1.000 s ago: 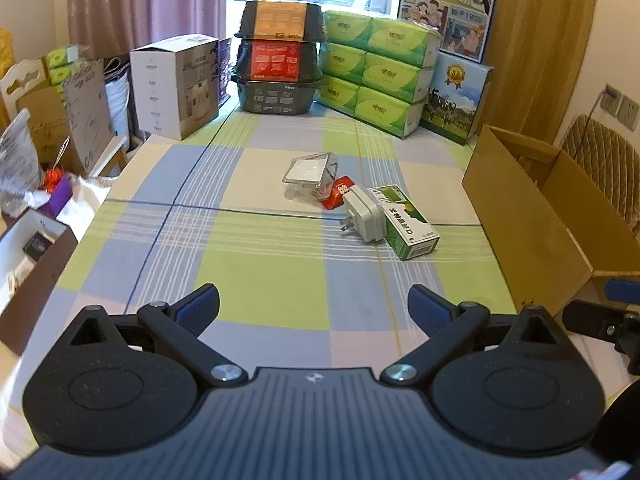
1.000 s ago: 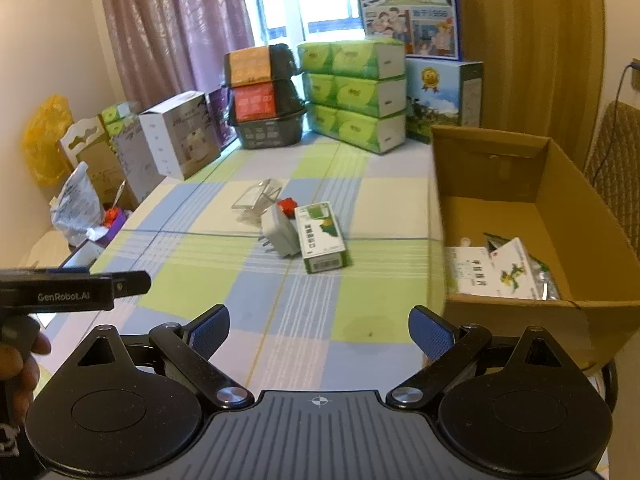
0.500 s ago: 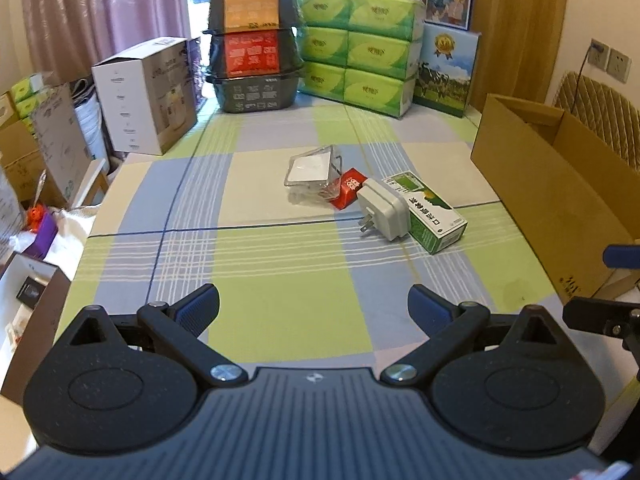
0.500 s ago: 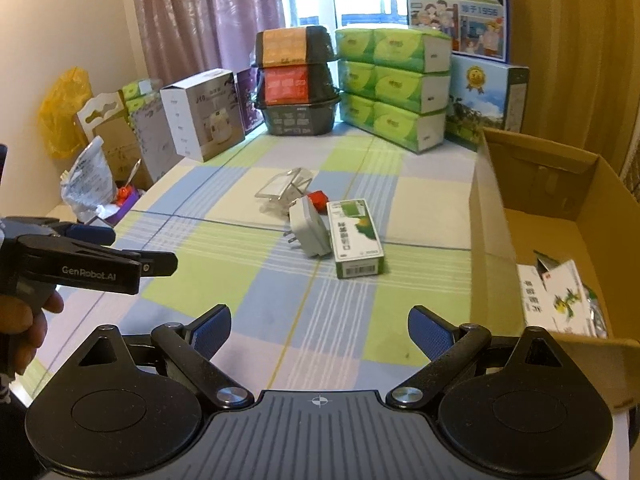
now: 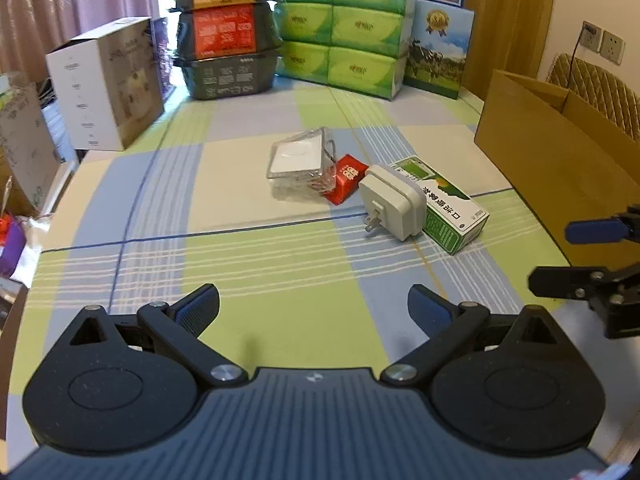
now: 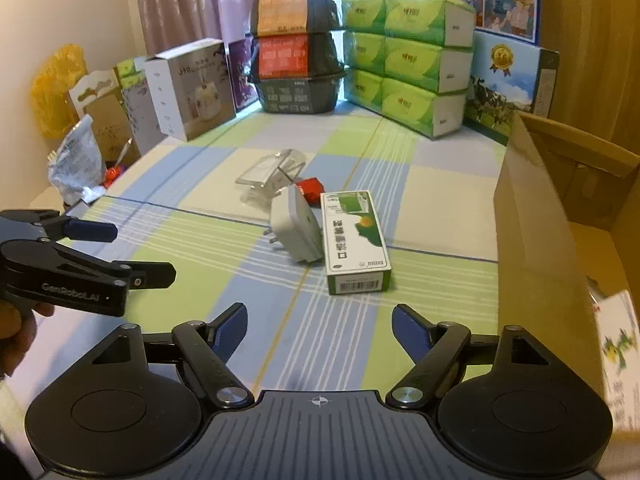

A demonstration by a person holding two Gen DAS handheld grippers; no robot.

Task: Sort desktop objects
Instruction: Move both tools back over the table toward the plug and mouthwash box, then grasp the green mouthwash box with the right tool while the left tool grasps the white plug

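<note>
A cluster lies mid-table on the checked cloth: a clear plastic case [image 5: 301, 165] [image 6: 267, 171], a small red packet [image 5: 346, 178] [image 6: 310, 189], a white plug adapter [image 5: 394, 207] [image 6: 294, 229] and a green-and-white carton [image 5: 443, 203] [image 6: 355, 240]. My left gripper [image 5: 314, 309] is open, low over the near cloth, well short of the cluster. My right gripper [image 6: 318, 330] is also open, just in front of the carton. A brown cardboard box [image 5: 560, 152] [image 6: 536, 216] stands at the right, holding white-and-green packs [image 6: 616, 356].
Stacked green tissue packs [image 5: 352, 32], black food tubs [image 5: 224, 36], a white appliance box [image 5: 104, 84] and a milk carton box [image 5: 438, 52] line the table's far edge. Bags and cartons crowd the left side [image 6: 76, 156]. A hand [image 6: 16, 332] holds the left gripper's handle.
Both grippers have moved forward and lower toward the cluster, which now looks larger. Both stay open. The objects on the table have not moved.
</note>
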